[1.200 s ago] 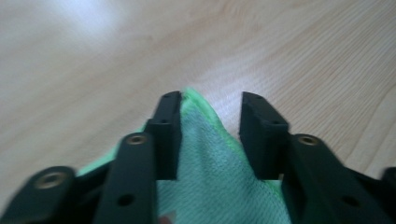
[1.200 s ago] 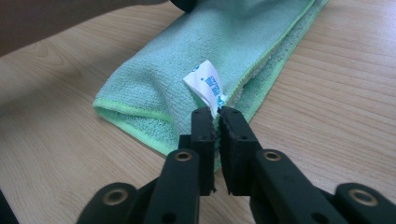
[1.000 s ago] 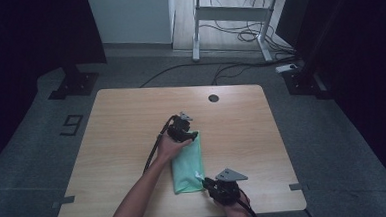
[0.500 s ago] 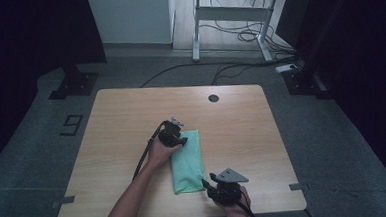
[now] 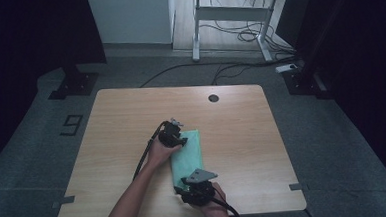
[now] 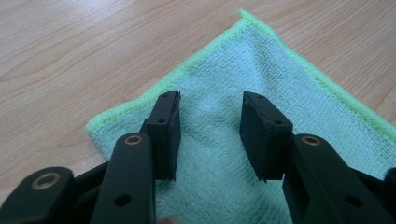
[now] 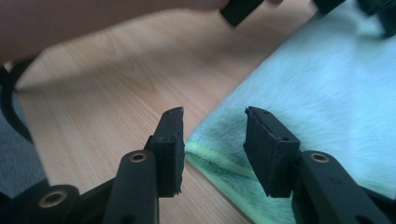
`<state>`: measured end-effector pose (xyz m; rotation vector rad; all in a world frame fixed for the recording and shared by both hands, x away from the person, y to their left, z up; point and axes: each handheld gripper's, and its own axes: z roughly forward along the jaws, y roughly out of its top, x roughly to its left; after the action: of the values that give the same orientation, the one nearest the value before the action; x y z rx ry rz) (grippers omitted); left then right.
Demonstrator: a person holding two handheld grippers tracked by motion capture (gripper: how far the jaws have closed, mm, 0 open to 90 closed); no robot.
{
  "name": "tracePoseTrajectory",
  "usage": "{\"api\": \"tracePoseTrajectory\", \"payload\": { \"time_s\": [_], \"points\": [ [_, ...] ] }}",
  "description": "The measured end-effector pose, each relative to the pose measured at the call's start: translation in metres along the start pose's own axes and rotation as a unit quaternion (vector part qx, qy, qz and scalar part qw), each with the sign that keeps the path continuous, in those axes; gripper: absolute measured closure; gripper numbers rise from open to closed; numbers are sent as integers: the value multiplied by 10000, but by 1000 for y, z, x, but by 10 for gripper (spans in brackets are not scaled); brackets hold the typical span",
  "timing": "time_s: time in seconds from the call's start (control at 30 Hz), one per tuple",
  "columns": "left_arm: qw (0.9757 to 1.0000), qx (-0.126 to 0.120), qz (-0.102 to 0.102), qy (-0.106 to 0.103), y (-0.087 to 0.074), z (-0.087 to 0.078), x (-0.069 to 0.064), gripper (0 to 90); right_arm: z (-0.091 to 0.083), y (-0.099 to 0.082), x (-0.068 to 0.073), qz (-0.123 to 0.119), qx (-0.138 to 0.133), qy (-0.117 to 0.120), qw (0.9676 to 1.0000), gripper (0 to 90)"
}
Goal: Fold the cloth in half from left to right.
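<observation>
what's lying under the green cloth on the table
The green cloth lies folded flat on the wooden table. Bare wood shows around it; anything under it or between its layers is covered.

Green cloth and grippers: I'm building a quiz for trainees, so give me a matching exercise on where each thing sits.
Things:
1. left gripper
2. right gripper
3. green cloth
4. round hole

Places:
A. near end of the cloth
B. far edge of the table
C. far end of the cloth
D. flat on the table, folded, between both grippers

Pairs: 1-C, 2-A, 3-D, 4-B
</observation>
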<state>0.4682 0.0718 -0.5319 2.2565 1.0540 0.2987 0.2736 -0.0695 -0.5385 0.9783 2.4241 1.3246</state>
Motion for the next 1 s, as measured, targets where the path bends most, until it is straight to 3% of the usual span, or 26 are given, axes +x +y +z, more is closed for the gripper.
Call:
{"api": "tracePoseTrajectory", "payload": {
  "time_s": [0.2,0.5,0.63,0.73,0.87,1.0],
  "points": [
    [10000,-29,-32,2,-1,0,0,582,16,-4,10,-52,221,185,9996,614],
    [10000,-36,-40,-25,-1,-1,1,582,18,-4,17,42,182,371,9991,624],
    [10000,-82,24,-46,-1,-5,1,593,3,1,5,170,-89,342,9992,616],
    [9999,-92,80,-39,-2,-9,0,606,-6,7,-15,209,-235,106,9994,625],
    [9999,-116,20,-17,-3,-10,3,613,-5,10,-48,345,-118,-182,9992,634],
    [10000,-56,7,-25,-5,-5,4,614,1,4,-58,184,174,-371,9990,606]
  ]
}}
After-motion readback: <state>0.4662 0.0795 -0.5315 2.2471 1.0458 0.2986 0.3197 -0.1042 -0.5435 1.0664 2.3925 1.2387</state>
